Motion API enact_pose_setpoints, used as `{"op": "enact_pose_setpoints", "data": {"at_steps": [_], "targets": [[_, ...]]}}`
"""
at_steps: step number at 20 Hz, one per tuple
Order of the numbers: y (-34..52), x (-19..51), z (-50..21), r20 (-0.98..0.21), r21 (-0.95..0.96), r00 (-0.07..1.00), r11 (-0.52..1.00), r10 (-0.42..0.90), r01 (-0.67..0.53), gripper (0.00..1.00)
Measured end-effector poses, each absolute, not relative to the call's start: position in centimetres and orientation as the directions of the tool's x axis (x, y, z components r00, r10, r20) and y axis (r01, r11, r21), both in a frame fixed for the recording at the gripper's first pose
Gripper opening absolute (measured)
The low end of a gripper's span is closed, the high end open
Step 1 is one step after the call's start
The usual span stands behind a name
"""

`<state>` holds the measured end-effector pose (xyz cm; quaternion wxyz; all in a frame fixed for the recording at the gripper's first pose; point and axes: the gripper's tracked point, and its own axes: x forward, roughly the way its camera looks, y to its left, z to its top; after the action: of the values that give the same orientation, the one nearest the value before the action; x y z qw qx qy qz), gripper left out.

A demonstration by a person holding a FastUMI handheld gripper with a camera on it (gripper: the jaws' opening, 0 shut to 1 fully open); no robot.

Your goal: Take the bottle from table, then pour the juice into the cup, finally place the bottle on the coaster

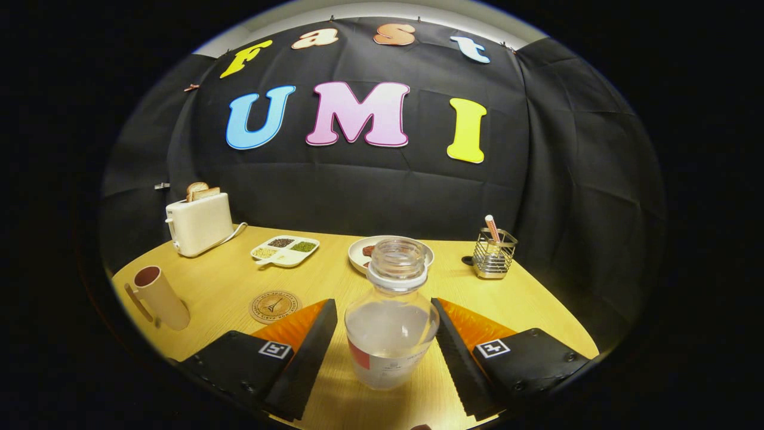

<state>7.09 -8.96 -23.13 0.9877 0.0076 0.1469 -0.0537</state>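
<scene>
A clear glass bottle (391, 316) stands upright at the lower centre of the frame, on the wooden bench (525, 310), its wide mouth uncapped and a pale, cloudy liquid filling roughly the lower body; a label with a red patch wraps its lower part. The gripper (385, 316) has its fingers (310, 352) spread apart, one on each side of the bottle; the right one lies close against the glass, the left one stands off with a gap, so the bottle is not clamped.

To the lower left of the frame, a tan cup (160, 297) with a handle stands tilted by the lens, its dark reddish inside showing no visible liquid; between it and the left finger a round cork coaster (274, 306) lies flat and bare.

Further back, left of centre, a white divided tray (285, 250) holds dark, green and pale grains in separate compartments; behind the bottle's neck a pale plate (361, 254) carries something reddish, partly hidden; at right of centre a wire holder (494, 255) holds a single pinkish stick; at the upper left of the bench a cream toaster (199, 224) has bread slices standing in its slots.
</scene>
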Motion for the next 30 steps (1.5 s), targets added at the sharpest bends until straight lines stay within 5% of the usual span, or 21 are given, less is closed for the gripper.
{"op": "enact_pose_setpoints", "data": {"at_steps": [4,8,21,30], "targets": [[-9.3,7.2,-23.2,-0.292,0.008,0.951,0.994,-0.103,0.11,0.8],[-8.7,7.1,-22.8,-0.3,-0.051,0.951,0.997,-0.078,0.066,0.75],[0.2,9.4,-11.0,-0.183,-0.4,0.983,0.912,0.018,-0.091,0.74],[10.9,10.2,-10.7,-0.189,-0.607,0.978,0.772,0.091,-0.189,0.74]]}}
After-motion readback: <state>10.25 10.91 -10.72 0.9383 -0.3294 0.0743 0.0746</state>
